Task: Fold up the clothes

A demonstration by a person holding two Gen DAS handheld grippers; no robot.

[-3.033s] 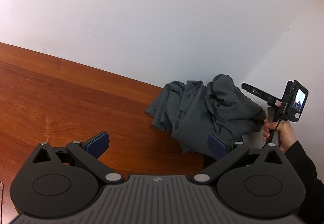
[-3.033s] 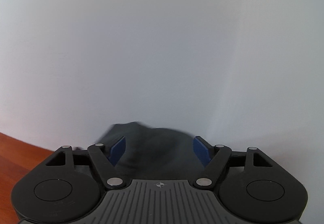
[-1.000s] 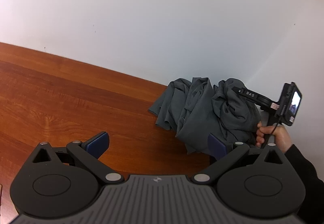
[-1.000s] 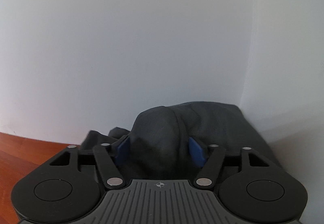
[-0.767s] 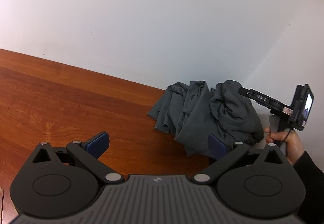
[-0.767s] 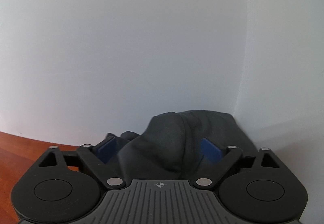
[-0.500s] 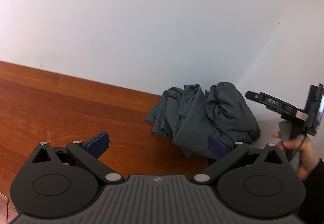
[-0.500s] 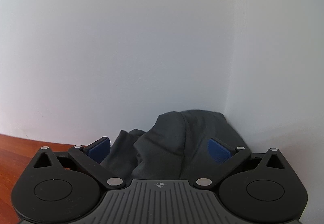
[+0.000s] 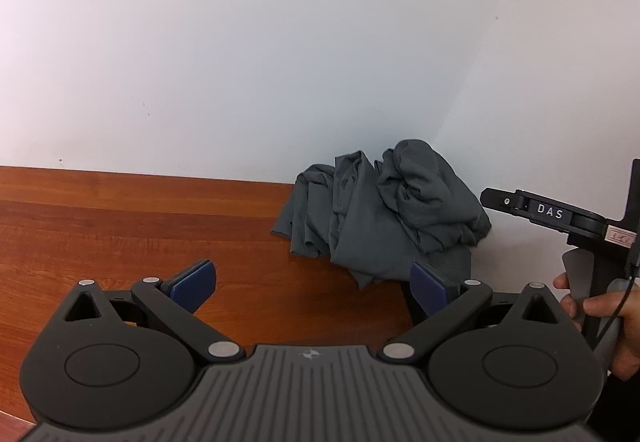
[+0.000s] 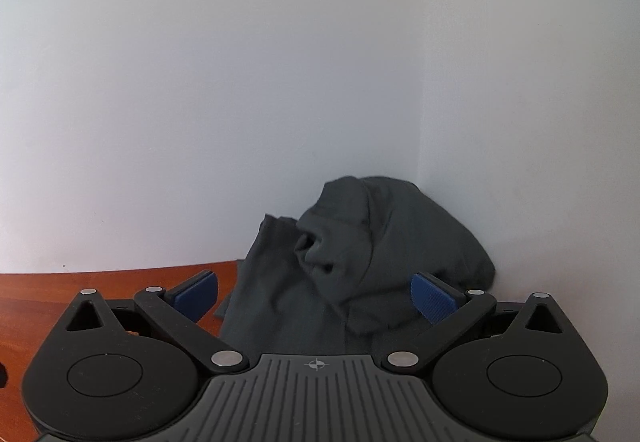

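The left gripper (image 9: 312, 288), blue pads spread wide, hovers empty above the reddish-brown wooden table (image 9: 120, 226). At its one o'clock, the crumpled dark grey garment (image 9: 384, 214) lies bunched in the white wall corner (image 10: 420, 122). Only the left wrist view shows the person's hand (image 9: 608, 322) at three o'clock. The right gripper (image 10: 314, 296) is likewise spread, the garment at its twelve o'clock.

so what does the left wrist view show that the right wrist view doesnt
Only the left wrist view shows the right gripper from the side, the hand on its handle, a long stretch of the wooden table, and the open left gripper held over bare wood, short of the cloth.

Only the right wrist view shows the right gripper's blue pads spread wide, one on each side of the near part of the pile, and the room corner behind it.

Both show the crumpled dark grey garment bunched against the white wall, unfolded.
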